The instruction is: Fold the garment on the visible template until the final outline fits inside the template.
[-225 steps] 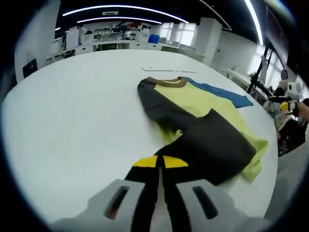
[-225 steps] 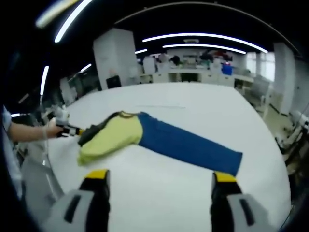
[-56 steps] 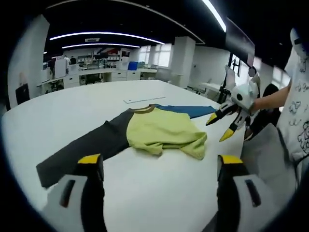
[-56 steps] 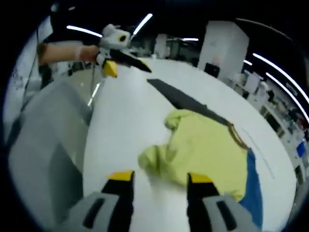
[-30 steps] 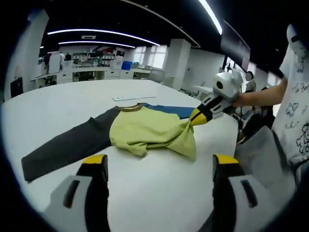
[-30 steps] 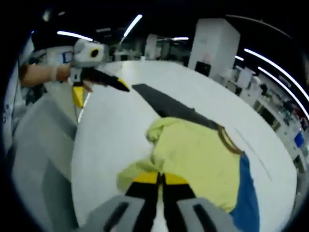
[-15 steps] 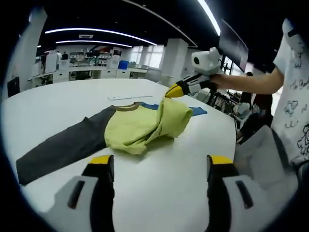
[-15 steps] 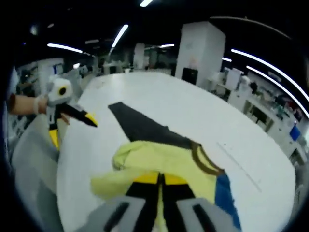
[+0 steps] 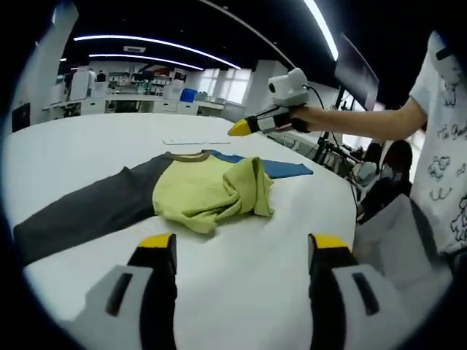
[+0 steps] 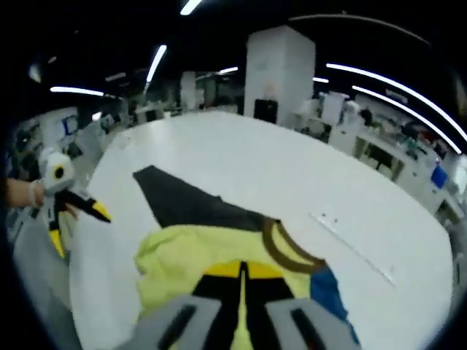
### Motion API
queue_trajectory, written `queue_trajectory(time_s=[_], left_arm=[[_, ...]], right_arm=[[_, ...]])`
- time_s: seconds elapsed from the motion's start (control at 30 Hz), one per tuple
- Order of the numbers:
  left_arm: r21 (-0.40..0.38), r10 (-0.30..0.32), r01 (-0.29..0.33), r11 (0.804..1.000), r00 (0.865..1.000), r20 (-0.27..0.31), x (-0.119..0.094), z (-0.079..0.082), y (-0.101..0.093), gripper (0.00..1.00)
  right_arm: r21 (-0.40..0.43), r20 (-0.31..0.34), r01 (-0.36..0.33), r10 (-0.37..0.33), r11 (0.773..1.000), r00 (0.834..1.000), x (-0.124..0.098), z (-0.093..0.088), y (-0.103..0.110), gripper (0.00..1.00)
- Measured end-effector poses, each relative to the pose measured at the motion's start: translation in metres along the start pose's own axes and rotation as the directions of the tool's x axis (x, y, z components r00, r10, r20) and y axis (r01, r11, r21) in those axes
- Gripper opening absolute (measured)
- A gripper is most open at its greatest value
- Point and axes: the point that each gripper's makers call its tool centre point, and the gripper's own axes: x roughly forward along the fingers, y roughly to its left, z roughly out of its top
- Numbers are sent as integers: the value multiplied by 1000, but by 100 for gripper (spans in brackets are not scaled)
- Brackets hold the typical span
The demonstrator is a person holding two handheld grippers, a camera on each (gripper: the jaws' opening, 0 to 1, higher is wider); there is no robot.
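The garment [image 9: 193,193] lies on the white table [image 9: 80,142]: a yellow-green body, a dark grey sleeve [image 9: 80,211] stretched left and a blue sleeve [image 9: 283,168] to the right. Its near-right corner is folded over into a bunched flap [image 9: 252,186]. My left gripper [image 9: 242,244] stands open over bare table in front of it. My right gripper [image 9: 235,130] hovers shut above the flap, apart from the cloth. In the right gripper view the shut jaws [image 10: 242,271] hang over the yellow body [image 10: 182,259], brown collar [image 10: 281,244] and grey sleeve [image 10: 182,200]; the left gripper [image 10: 79,227] is open at the left.
A thin pale strip [image 9: 186,141] lies on the table beyond the collar, also seen as a strip [image 10: 352,249] in the right gripper view. A person in a white shirt [image 9: 441,138] stands at the table's right edge beside a grey chair [image 9: 394,230]. Desks and shelves line the far wall.
The right gripper carried the yellow corner up and over the body, then rose off it; the corner now lies bunched on the garment. The left gripper stayed open and barely moved.
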Motion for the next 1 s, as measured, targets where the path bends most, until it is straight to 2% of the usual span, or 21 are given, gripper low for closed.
queue_trajectory(time_s=[0.33,0.47,0.7,0.9,1.0], left_arm=[[-1,0,0,1000,1000,2,-1,0,0,70],[-3,1,-1,1000,1000,2,-2,-1,-1,70],[-5,-2,2,1000,1000,1,-4,-2,-4,70],[-10,-1,1,1000,1000,6,-4,-2,-6,70],[-8,-1,1,1000,1000,4,-4,-2,-6,70]], right_arm=[[-30,13,-63,63,998,998,-17,-4,25,0],[-51,28,-91,92,995,995,-28,-10,42,21],[-39,38,-112,113,993,993,-46,-32,71,30],[-54,18,-125,126,991,992,-52,-55,96,27],[-74,-17,-122,122,990,992,-53,-73,106,25]])
